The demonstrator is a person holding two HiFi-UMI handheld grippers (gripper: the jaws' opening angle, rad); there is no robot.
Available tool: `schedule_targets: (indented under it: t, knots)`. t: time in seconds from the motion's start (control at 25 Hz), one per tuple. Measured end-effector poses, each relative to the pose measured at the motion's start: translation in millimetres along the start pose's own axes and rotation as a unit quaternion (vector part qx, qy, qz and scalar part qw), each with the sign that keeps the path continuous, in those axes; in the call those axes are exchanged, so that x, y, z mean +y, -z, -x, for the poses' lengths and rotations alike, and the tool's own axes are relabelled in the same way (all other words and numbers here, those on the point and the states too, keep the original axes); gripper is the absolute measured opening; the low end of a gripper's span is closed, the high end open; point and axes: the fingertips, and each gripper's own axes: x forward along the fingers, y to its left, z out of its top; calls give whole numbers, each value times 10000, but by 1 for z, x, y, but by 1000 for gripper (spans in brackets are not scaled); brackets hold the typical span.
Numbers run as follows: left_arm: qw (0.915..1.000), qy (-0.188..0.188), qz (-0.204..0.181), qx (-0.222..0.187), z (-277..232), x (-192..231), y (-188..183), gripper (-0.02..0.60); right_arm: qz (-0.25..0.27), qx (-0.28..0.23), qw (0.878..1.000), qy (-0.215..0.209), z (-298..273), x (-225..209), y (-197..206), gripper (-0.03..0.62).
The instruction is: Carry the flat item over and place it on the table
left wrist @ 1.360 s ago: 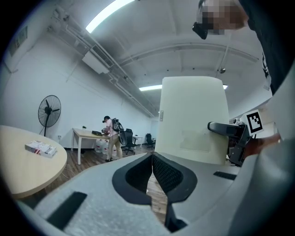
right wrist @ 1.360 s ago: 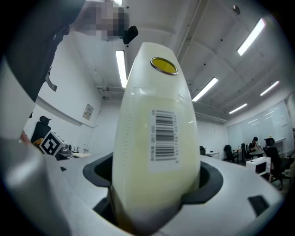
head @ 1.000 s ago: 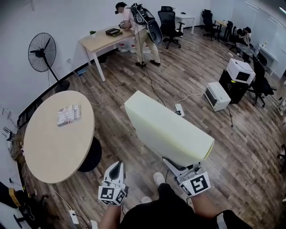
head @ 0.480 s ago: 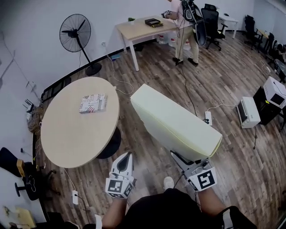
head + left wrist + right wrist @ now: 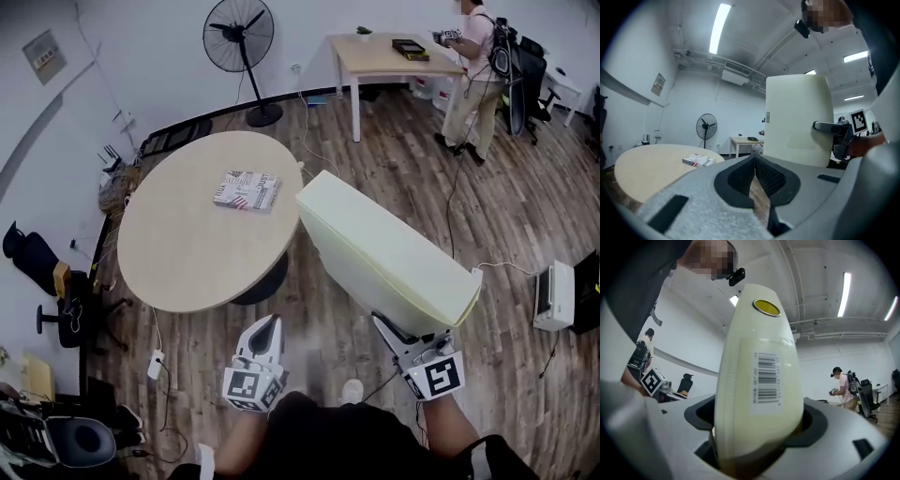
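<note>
I am in the carrying step. My right tool [image 5: 386,326] is clamped on the lower edge of the flat cream pad [image 5: 384,258], which hangs tilted above the floor, just beside the round tabletop [image 5: 178,258] at my ten o'clock. My left tool [image 5: 270,323] has its jaws pressed together and holds nothing. Next, I think, I must swing the pad toward ten o'clock and lay it on the bare wood, away from the book [image 5: 246,190] at the tabletop's one o'clock side.
</note>
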Motion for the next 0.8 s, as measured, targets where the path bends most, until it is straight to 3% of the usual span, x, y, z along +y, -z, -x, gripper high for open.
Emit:
schedule_targets:
  t: [0.2,0.44,0.8]
  knots:
    - [9987,-501,68,59,17,42,4,8,-132,-79,9992,-372,-47,15,1,413]
    - [9966,-824,0,45,23,100,5,8,-162,-71,9971,-736,-111,48,15,413]
    - [9952,-970,89,-98,12,201,-15,8,-292,19,9956,-894,-214,91,23,413]
